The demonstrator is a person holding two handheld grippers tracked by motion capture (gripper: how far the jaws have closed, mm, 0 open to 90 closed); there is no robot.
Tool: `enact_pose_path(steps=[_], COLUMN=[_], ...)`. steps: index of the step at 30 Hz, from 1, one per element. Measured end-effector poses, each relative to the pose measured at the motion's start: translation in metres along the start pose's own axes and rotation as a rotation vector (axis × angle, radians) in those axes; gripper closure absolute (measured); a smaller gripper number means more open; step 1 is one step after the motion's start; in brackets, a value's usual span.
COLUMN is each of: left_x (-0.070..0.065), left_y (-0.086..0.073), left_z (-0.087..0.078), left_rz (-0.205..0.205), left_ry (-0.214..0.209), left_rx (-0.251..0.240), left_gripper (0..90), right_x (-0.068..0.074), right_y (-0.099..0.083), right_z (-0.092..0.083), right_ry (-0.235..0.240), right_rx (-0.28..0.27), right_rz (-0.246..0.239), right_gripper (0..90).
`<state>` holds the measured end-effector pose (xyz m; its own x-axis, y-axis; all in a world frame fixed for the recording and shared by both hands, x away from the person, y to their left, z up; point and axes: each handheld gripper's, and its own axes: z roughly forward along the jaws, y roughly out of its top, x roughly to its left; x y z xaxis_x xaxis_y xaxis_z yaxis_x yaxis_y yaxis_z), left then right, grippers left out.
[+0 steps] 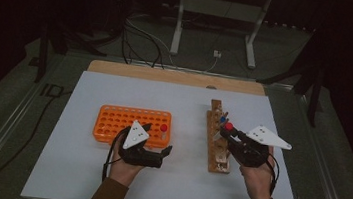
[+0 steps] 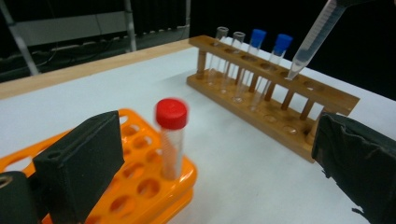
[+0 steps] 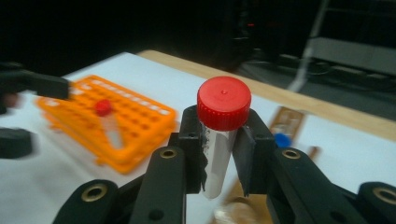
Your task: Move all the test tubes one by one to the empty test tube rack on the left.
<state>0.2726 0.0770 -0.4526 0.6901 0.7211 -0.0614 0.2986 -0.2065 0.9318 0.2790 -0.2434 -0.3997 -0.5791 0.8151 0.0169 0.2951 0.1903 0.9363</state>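
Jaws of right gripper [image 3: 219, 158] clamped on red-capped tube [image 3: 220, 135], held above wooden rack [image 1: 218, 144]; left gripper [image 1: 151, 144] jaws wide apart, holding nothing, beside orange rack [image 1: 111, 122]; white mat [image 1: 174, 190] over wooden table [image 1: 167, 76]; room dark, cables on floor.

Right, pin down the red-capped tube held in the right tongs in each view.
High view: red-capped tube, right of centre, over the wooden rack.
Left gripper view: clear tube body, top right, tip above that rack.
Right gripper view: centre, clamped between the pads.
Shared landmark: orange rack.
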Motion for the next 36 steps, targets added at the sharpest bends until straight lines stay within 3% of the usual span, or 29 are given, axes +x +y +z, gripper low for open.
enact_pose_path(steps=[1,8,11,13,19,27,32,36], left_x=[-0.002,-0.023,-0.031,-0.038,-0.048,-0.053,-0.057,-0.060], left_y=[0.001,0.010,0.014,0.015,0.017,0.020,0.019,0.018], left_z=[0.002,0.023,0.033,0.040,0.051,0.060,0.064,0.065], left_rz=[0.005,0.035,0.050,0.046,0.062,0.086,0.109,0.130], left_ry=[-0.005,-0.060,-0.081,-0.106,-0.120,-0.113,-0.113,-0.121], left_rx=[-0.001,0.006,0.017,0.029,0.044,0.059,0.088,0.086], left_gripper=[3.4,7.2,9.2,16.0,21.4,47.9,56.7,72.7], right_x=[0.003,0.014,0.018,0.022,0.028,0.035,0.039,0.042], right_y=[-0.001,-0.004,-0.005,-0.007,-0.009,-0.012,-0.013,-0.015], right_z=[0.002,0.010,0.012,0.014,0.018,0.022,0.024,0.027], right_ry=[0.026,0.083,0.092,0.102,0.118,0.147,0.159,0.169], right_rx=[0.004,0.026,0.034,0.045,0.054,0.070,0.076,0.091], right_rz=[0.008,0.007,0.004,-0.005,-0.014,-0.028,-0.035,-0.044], right_gripper=[75.1,75.1,75.0,75.0,75.0,75.0,75.0,75.1])
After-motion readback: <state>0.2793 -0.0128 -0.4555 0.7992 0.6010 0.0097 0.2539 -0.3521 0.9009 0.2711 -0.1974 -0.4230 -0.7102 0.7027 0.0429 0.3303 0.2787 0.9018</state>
